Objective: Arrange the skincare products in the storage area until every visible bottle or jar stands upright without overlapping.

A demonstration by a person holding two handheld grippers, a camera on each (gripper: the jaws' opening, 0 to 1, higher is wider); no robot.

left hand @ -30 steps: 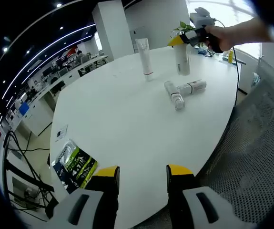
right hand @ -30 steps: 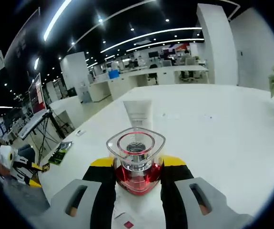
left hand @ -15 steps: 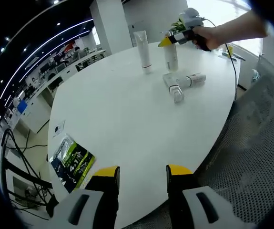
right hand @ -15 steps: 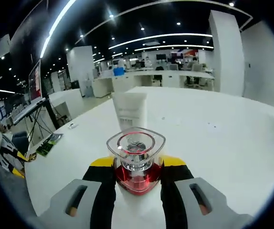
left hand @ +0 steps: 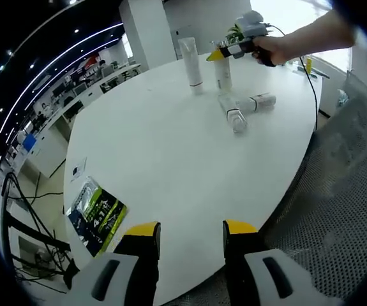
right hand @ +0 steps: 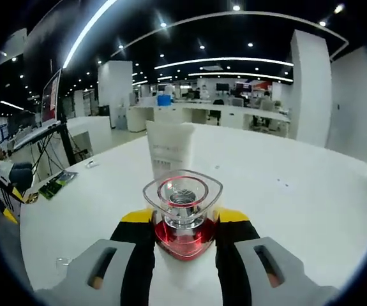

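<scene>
The left gripper (left hand: 191, 231) hangs spread and empty at the near edge of the white surface (left hand: 164, 146). Farther across, two bottles (left hand: 244, 109) lie on their sides, touching. Beyond them the right gripper (right hand: 183, 224) pinches a red-capped bottle (right hand: 182, 213) upright, just beside a standing tube (left hand: 190, 64). Placing step, I judge; next, lower it clear of the tube, release, then right the fallen pair.
</scene>
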